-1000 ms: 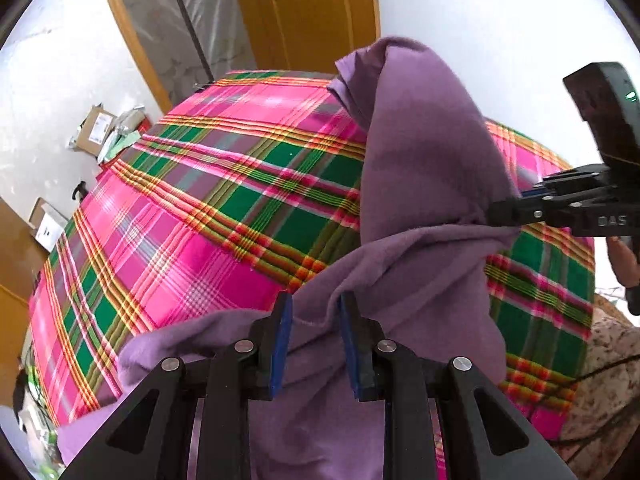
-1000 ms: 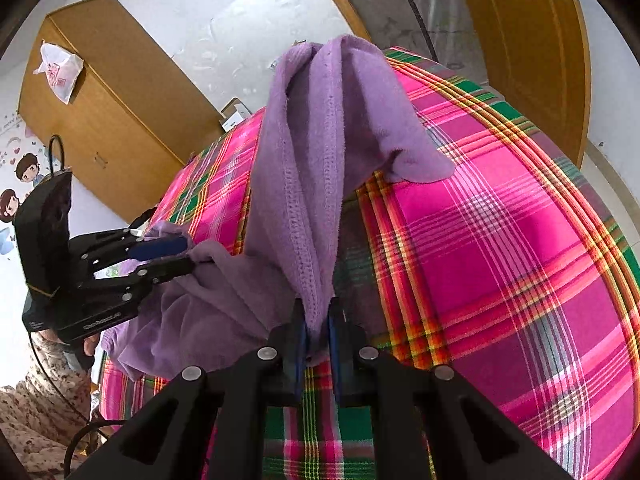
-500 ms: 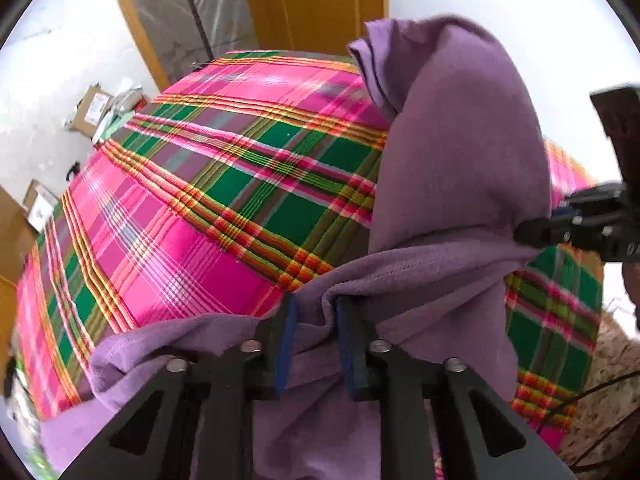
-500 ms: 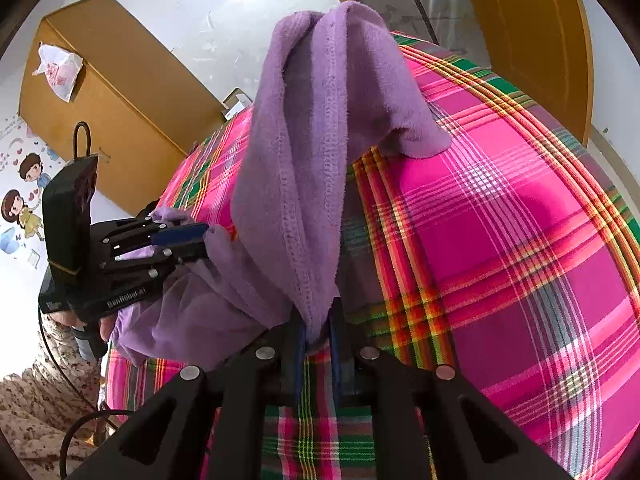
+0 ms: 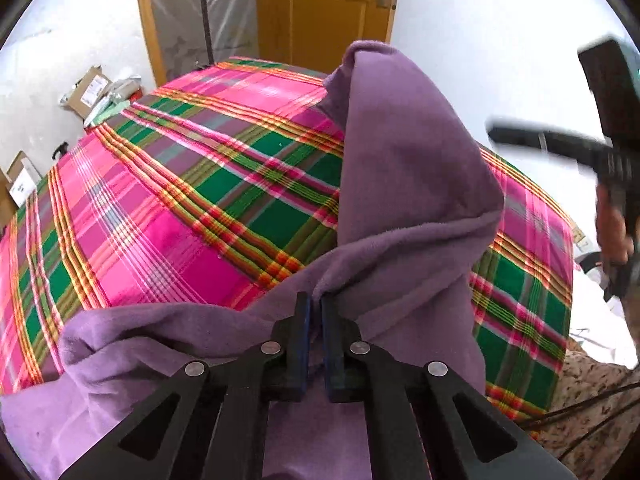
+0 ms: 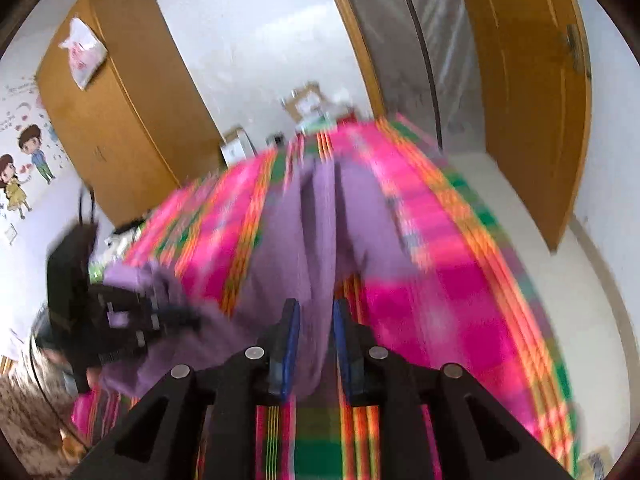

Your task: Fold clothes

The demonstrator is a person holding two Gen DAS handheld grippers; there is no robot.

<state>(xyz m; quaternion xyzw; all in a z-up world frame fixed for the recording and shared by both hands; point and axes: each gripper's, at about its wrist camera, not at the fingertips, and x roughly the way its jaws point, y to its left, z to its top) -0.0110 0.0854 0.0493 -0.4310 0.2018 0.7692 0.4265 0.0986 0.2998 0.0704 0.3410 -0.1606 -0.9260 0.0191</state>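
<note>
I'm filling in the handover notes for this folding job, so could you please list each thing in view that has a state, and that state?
purple garment: partly folded over itself, lying on the plaid cloth.
left claw: shut on the purple garment's edge.
right claw: jaws just been opening, apart, blurred garment between them, not pinched.
plaid cloth: spread flat.
wooden door: closed.

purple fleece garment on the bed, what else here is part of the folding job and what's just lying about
Part of the job:
- purple fleece garment
- left gripper, shut on a fold of it
- right gripper, jaws just opening, fleece hanging between them
- pink and green plaid bedspread under it

Lying about:
- cardboard boxes on the floor
- wooden wardrobe
- wooden door
</note>
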